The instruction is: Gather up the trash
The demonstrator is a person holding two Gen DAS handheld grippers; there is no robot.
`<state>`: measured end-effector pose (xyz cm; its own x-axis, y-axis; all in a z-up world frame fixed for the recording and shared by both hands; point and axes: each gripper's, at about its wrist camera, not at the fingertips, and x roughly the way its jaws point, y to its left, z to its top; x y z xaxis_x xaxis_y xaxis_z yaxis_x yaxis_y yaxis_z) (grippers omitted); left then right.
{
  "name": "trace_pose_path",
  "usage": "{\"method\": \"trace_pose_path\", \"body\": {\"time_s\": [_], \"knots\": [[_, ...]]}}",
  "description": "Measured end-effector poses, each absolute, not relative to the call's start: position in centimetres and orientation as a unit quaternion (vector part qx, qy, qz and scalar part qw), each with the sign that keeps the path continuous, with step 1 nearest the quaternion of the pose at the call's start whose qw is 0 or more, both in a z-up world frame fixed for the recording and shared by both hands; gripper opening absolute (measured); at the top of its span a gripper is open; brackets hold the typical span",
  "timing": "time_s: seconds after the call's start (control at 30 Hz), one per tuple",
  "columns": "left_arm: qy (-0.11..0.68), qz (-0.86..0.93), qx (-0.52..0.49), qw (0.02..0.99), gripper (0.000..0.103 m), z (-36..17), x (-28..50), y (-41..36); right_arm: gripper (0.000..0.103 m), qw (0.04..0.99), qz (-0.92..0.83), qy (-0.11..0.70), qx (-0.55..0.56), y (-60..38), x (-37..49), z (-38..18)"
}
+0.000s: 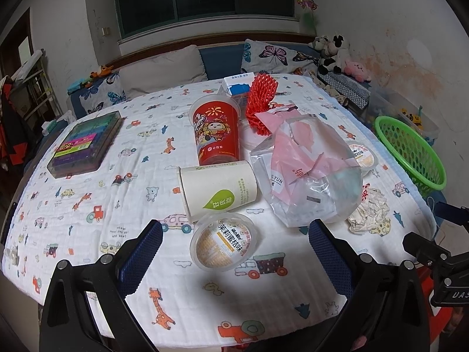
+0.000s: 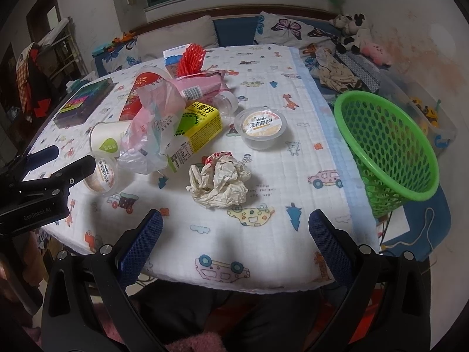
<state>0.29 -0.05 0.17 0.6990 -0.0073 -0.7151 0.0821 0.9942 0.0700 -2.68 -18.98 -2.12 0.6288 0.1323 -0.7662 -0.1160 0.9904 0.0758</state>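
Both grippers (left gripper (image 1: 234, 252), right gripper (image 2: 234, 231)) gape above scattered trash

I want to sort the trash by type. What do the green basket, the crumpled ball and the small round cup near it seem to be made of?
Green basket: moulded plastic, slightly glossy, walls full of regular holes.
Crumpled ball: likely thin paper, matte off-white, with sharp creases.
Small round cup: clear plastic, see-through wall, with a printed film lid.

Dim indoor light, soft shadows, fisheye-warped edges
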Motion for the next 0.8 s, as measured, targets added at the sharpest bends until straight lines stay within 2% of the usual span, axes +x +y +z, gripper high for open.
{"method": "trace_pose_path", "body": {"time_s": [0.8], "knots": [[0.385,-0.023,0.049,0.921,0.097,0.26,0.42,0.04,0.098,0.904,0.071,0.421,0.009,-18.86,-2.35,-1.90]]}}
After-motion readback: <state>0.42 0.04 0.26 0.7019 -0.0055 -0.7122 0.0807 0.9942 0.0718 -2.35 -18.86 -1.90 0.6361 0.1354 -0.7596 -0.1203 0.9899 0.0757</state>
